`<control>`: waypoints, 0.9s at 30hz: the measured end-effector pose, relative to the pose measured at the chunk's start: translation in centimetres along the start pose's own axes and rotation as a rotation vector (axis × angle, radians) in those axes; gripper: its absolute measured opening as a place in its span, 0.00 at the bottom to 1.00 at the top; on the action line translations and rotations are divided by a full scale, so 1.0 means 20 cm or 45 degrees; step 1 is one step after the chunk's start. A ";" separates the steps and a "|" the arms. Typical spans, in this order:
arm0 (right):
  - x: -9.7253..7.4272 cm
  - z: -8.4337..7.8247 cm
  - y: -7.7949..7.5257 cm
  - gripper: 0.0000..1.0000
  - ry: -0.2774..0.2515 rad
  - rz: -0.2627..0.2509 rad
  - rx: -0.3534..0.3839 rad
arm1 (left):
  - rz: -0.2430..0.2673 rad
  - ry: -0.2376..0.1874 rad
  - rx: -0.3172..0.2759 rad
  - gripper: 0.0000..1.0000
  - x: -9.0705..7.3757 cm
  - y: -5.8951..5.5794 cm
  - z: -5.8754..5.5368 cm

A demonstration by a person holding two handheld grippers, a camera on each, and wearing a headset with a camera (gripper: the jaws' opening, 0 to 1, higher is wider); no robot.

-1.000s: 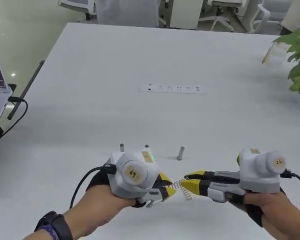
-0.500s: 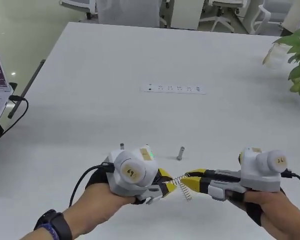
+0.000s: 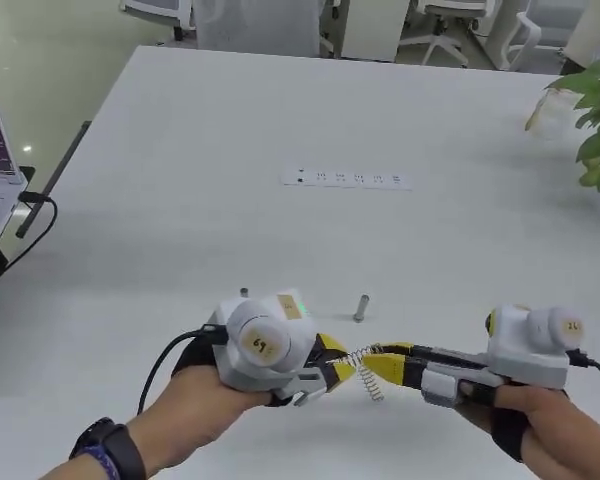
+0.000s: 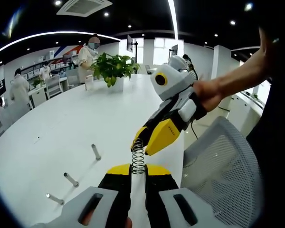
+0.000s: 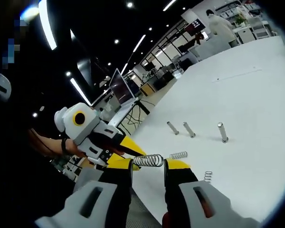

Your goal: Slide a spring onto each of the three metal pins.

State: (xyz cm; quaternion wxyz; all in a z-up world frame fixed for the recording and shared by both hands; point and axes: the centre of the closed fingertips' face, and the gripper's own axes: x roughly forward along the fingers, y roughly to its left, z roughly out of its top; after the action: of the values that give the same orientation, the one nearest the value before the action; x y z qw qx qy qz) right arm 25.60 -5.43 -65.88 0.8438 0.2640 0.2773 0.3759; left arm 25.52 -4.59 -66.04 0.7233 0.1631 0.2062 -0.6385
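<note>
Clenching one end of a small coiled metal spring [image 4: 138,155], the left tongs [image 4: 138,168] held it above the white counter [image 3: 280,120]. The right tongs [image 5: 148,166] stood parted around its free end.

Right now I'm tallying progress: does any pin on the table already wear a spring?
No: all three pins stand bare; one spring sits in the left gripper.

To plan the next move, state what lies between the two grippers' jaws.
A spring: in the head view it bridges the left gripper and right gripper; the left gripper view shows the left jaws holding it.
</note>
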 end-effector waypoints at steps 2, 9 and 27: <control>0.00 -0.01 -0.01 0.23 0.000 -0.006 -0.001 | -0.003 0.002 0.010 0.02 0.00 -0.01 0.00; 0.00 0.00 -0.01 0.19 -0.010 -0.010 0.006 | -0.009 0.011 0.020 0.02 0.01 -0.01 -0.01; 0.03 0.02 0.01 0.11 0.015 -0.022 -0.072 | -0.005 0.068 0.057 0.02 0.03 0.00 -0.07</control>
State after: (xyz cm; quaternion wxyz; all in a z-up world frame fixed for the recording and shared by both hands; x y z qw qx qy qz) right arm 26.13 -4.87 -65.69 0.8526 0.2353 0.2738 0.3779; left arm 25.40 -4.39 -67.52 0.7123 0.1959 0.2113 -0.6399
